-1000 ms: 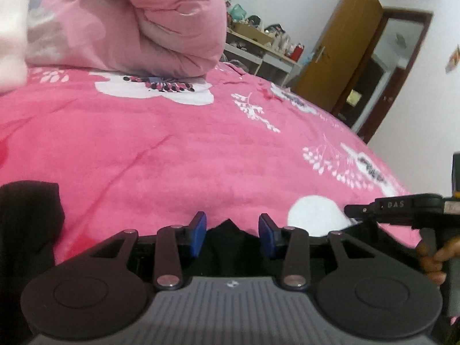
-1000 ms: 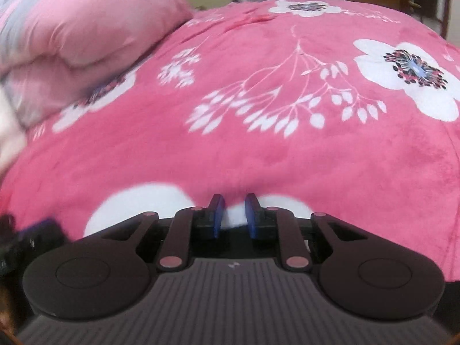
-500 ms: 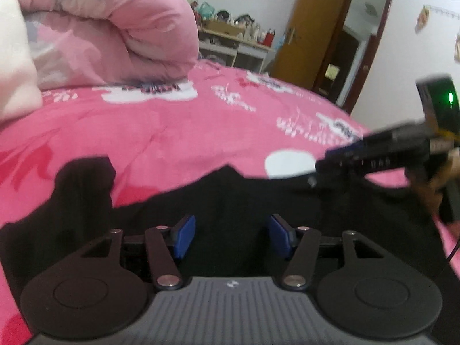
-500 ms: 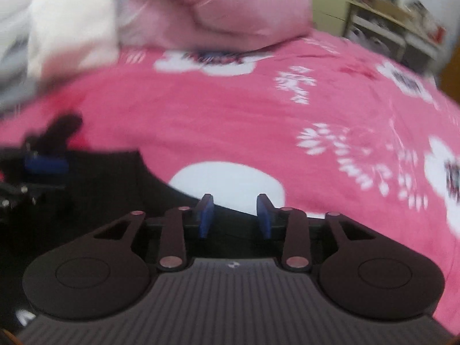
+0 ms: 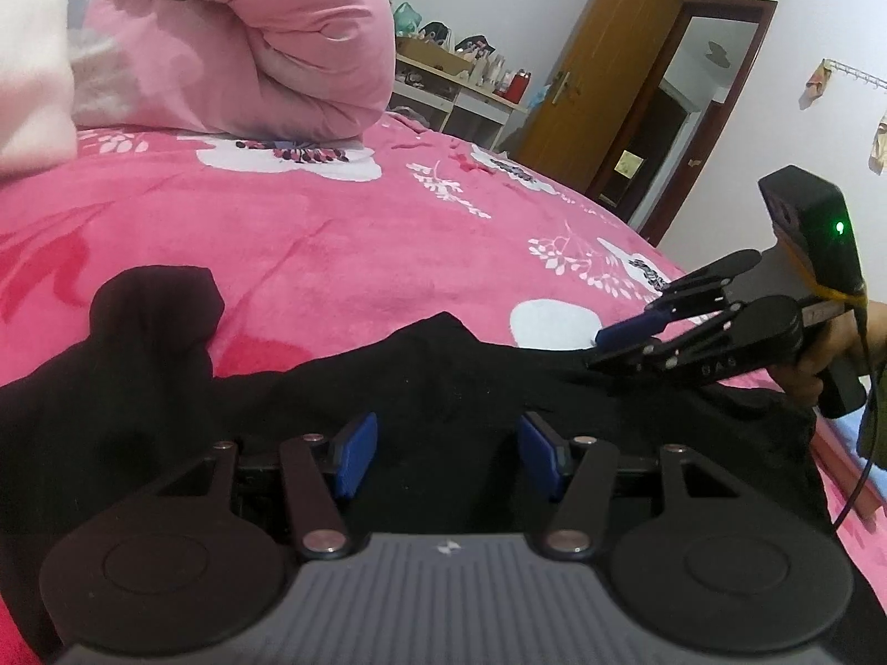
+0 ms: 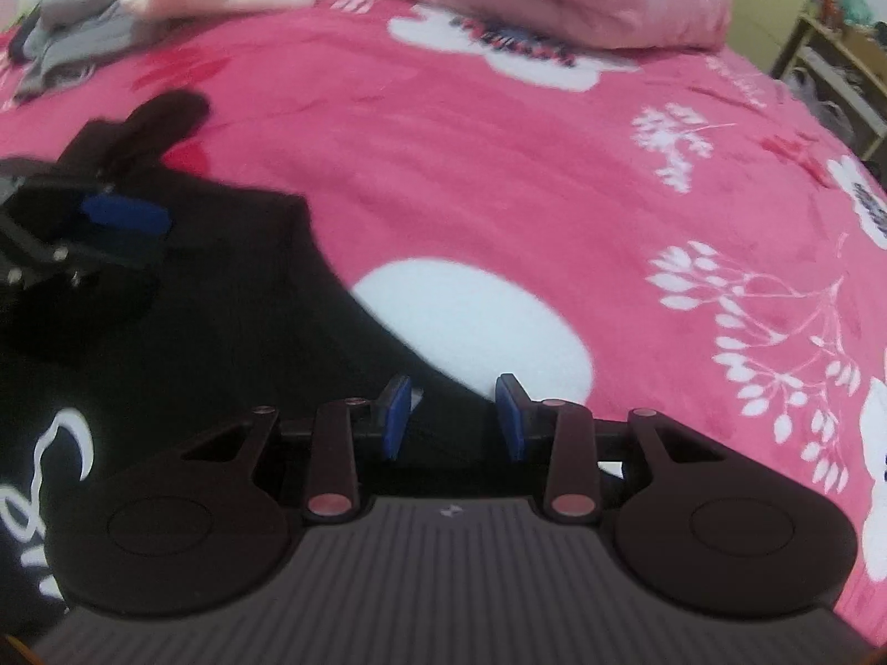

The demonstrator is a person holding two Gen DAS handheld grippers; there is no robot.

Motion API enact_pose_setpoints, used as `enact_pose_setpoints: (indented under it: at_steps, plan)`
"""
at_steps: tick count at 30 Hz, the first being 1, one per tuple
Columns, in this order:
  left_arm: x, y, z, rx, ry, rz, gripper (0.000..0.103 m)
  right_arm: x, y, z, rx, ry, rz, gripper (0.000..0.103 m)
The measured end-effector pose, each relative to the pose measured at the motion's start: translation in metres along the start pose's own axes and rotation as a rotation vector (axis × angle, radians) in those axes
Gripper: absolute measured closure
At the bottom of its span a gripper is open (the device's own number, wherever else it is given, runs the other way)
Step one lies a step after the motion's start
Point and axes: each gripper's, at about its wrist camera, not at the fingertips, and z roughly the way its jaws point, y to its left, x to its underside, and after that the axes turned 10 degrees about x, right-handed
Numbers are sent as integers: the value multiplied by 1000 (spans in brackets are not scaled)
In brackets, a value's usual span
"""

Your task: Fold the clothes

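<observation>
Left wrist view showed the biggest change: a second earlier only a scrap of black cloth sat between the blue pads, while now the black garment lay spread across the near edge of the bed, with one rounded flap reaching up toward the left. The left gripper had let its jaws widen and they stood apart over the cloth, pinching nothing. To my eye the spreading-out was done and the folding itself had yet to start. At the right edge of the bed the right gripper hovered low over the garment's far corner, held by a hand, its blue pad clear of the fabric as far as I could tell. A rolled pink quilt sat at the far left corner, well apart from the work, and a shelf and a wooden door stood beyond the bed.

Right wrist view had swung round since the earlier frames, when it faced only flowered cover; now the garment filled its lower left, white lettering showing. The right gripper had opened part way, its jaws empty above the garment's edge. The left gripper rested over the cloth at the left. Grey and white clothes were piled at the far left corner, clear of the fold.
</observation>
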Motion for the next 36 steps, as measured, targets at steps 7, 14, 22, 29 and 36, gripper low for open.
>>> enact_pose_setpoints:
  at_steps: [7,14,22,29,36]
  plan:
    - [1,-1,0,-3,-5,3,45,1,29,-5,123,-34,-115,103]
    - [2,-1,0,-6,-8,7,45,7,27,9,267,-105,-25,103]
    - [3,0,-1,-4,-13,5,45,15,-27,26,252,-155,536,103]
    - [1,-1,-7,-4,-38,-9,45,20,-37,-24,98,-192,632,99]
    - [1,-2,-13,-20,-63,-1,43,4,10,22,38,10,500,103]
